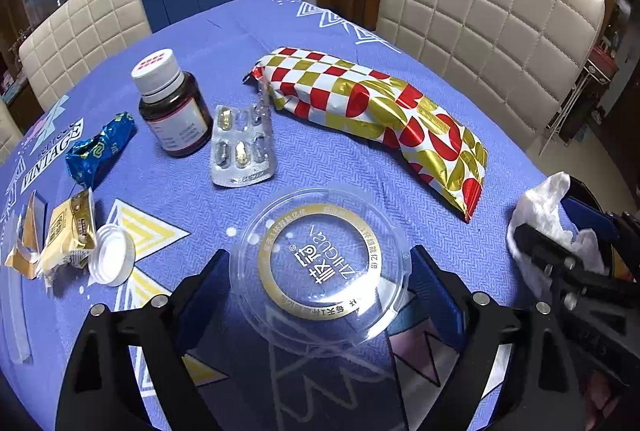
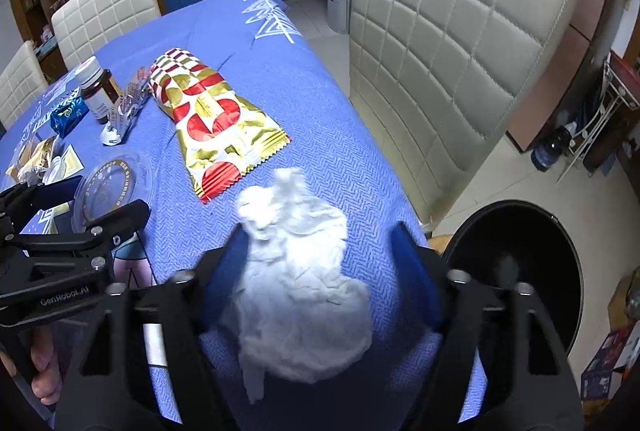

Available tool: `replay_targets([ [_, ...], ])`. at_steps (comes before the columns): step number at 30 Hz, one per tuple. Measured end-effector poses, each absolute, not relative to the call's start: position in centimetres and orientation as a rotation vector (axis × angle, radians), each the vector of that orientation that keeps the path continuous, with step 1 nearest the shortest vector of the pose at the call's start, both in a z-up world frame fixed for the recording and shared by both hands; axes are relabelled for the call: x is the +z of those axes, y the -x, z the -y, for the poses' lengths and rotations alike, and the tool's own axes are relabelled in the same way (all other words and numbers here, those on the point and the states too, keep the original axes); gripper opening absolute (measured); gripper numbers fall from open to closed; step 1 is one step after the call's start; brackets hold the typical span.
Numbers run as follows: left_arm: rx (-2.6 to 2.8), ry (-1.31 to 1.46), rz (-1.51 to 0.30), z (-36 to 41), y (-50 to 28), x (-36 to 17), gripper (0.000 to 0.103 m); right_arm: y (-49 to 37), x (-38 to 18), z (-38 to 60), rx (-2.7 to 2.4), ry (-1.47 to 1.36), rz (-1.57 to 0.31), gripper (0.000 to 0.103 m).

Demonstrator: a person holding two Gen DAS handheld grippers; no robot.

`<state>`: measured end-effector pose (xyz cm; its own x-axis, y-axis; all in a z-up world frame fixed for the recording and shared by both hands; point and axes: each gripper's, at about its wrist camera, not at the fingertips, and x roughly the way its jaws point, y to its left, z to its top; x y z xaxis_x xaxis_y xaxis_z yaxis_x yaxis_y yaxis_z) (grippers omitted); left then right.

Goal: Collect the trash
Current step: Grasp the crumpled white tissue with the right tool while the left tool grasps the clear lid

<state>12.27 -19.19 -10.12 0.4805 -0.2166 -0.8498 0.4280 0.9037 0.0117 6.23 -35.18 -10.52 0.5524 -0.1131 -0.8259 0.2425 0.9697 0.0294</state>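
Observation:
A clear round plastic lid (image 1: 320,267) with a gold ring sits between the fingers of my left gripper (image 1: 320,255). Both blue pads touch its rim, so the gripper is shut on it. A crumpled white tissue (image 2: 300,295) lies on the blue tablecloth (image 2: 280,79) near the right edge. My right gripper (image 2: 318,235) straddles it: the left pad touches the tissue and the right pad stands apart, so it is open. The tissue (image 1: 548,207) and right gripper (image 1: 560,263) also show at the right of the left wrist view.
A red-gold checked snack bag (image 1: 384,115), brown pill bottle (image 1: 174,107), blister pack (image 1: 242,147), blue wrapper (image 1: 100,151), yellow wrapper (image 1: 68,231) and white cap (image 1: 112,255) lie on the table. A black bin (image 2: 516,271) stands on the floor right of the table. Cream chairs (image 2: 452,43) surround it.

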Motion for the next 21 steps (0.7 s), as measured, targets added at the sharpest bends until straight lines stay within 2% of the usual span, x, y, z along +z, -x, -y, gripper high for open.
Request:
replay_targets([
  [1,-0.395,-0.235,-0.997,19.2,-12.2,-10.2,0.086,-6.2,-10.4,35.2,-0.205,-0.148,-0.963,0.050],
  [4,-0.384,-0.237,-0.994,19.0,-12.0,-10.1,0.085,-6.3,-10.2,35.2,-0.195,-0.162,-0.967,0.040],
  [11,-0.387,-0.247,-0.972,19.0,-11.2,-8.9,0.085,-5.8,-9.6,35.5,-0.183,-0.184,-0.961,0.033],
  [21,-0.401,-0.247,-0.946,18.8,-9.5,-7.1,0.085,-4.1,-8.0,35.2,-0.174,-0.186,-0.931,0.031],
])
